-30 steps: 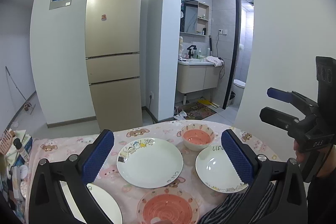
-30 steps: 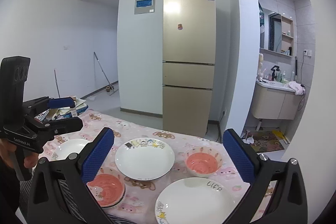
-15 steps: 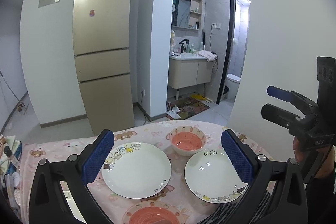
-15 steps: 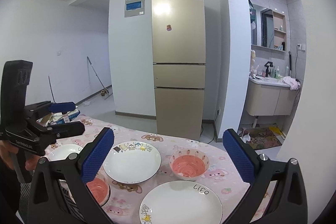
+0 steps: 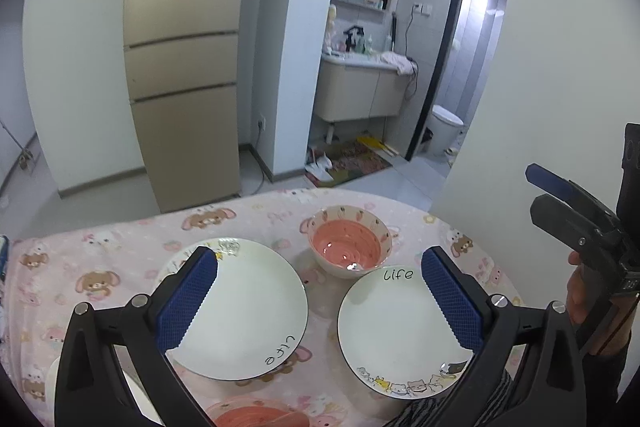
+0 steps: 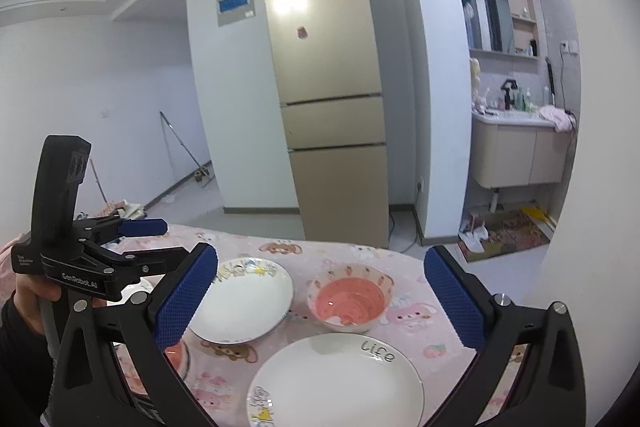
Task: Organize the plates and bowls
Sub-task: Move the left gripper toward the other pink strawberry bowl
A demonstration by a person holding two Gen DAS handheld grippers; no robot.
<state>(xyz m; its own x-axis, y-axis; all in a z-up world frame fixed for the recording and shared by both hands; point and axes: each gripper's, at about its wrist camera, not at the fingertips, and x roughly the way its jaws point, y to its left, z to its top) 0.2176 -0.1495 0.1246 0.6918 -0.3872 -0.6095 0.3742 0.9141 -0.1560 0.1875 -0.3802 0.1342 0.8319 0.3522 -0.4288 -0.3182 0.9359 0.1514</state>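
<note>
Two white plates marked "life" lie on the pink cartoon tablecloth (image 5: 100,259): one at the left (image 5: 248,311), one at the right (image 5: 400,327). A pink bowl (image 5: 346,247) stands behind and between them. A second pink bowl (image 5: 256,417) sits at the near edge, and part of a third plate (image 5: 132,399) shows behind the left finger. My left gripper (image 5: 320,303) is open and empty above the plates. My right gripper (image 6: 320,301) is open and empty above the right plate (image 6: 340,383) and the bowl (image 6: 348,301). Each gripper also shows in the other's view, the left (image 6: 156,239) and the right (image 5: 540,191).
A gold fridge (image 6: 328,99) stands beyond the table's far edge. A white wall (image 5: 560,67) rises close to the table's right side. A bathroom with a vanity (image 5: 360,87) opens behind. Clutter lies on the floor to the left (image 6: 128,211).
Both grippers have moved to the right over the table, so the plates and bowl have shifted left in view. Both stay open and empty.
</note>
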